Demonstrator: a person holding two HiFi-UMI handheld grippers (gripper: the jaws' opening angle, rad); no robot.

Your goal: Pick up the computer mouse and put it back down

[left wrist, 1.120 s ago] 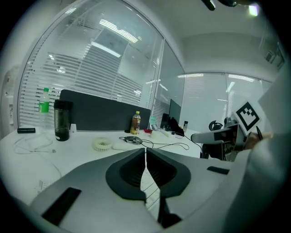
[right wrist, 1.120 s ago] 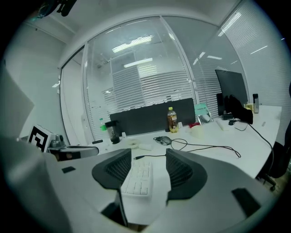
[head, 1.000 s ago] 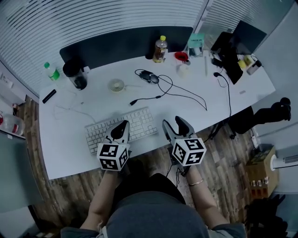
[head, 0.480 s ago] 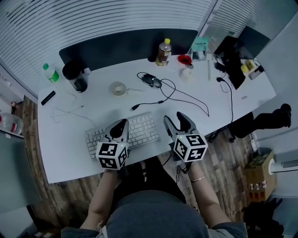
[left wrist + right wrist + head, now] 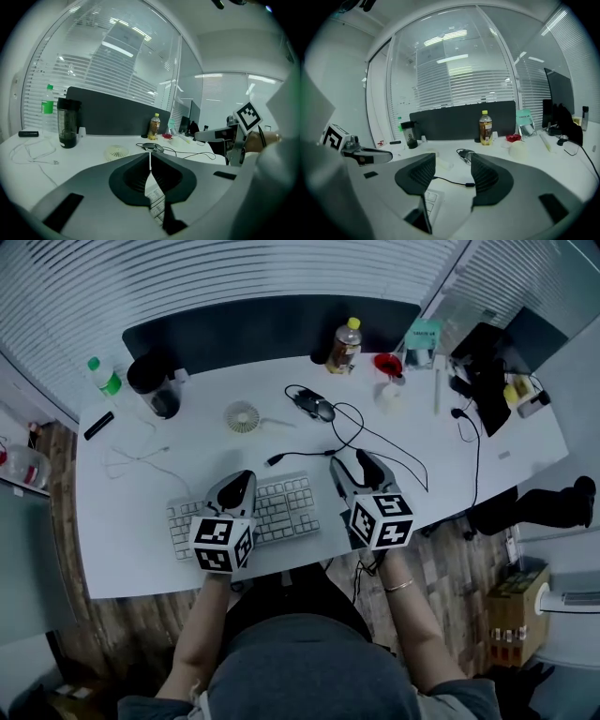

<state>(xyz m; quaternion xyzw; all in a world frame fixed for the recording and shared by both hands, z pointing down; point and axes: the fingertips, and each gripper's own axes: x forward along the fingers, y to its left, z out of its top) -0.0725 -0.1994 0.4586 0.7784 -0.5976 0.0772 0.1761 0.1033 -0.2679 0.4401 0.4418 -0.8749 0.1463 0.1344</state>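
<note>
The dark computer mouse [image 5: 319, 408] lies with its black cable on the white desk [image 5: 131, 531], beyond the middle; it shows small in the left gripper view [image 5: 152, 146] and between the jaws' line of sight in the right gripper view [image 5: 465, 153]. My left gripper [image 5: 239, 480] hovers over the white keyboard [image 5: 281, 507], its jaws shut tip to tip on nothing [image 5: 150, 159]. My right gripper [image 5: 350, 463] is just right of the keyboard, well short of the mouse, jaws open and empty [image 5: 452, 165].
A yellow-capped bottle [image 5: 345, 345], a red bowl [image 5: 387, 363] and a white cup [image 5: 389, 395] stand at the back right. A small fan [image 5: 242, 415], a black tumbler [image 5: 155, 390] and a green bottle [image 5: 101, 376] are at the back left. A loose black cable [image 5: 375, 437] runs across the desk.
Both grippers have moved forward over the desk, the left onto the keyboard, the right past the desk's front edge toward the cable. Neither gripper's jaws changed.
</note>
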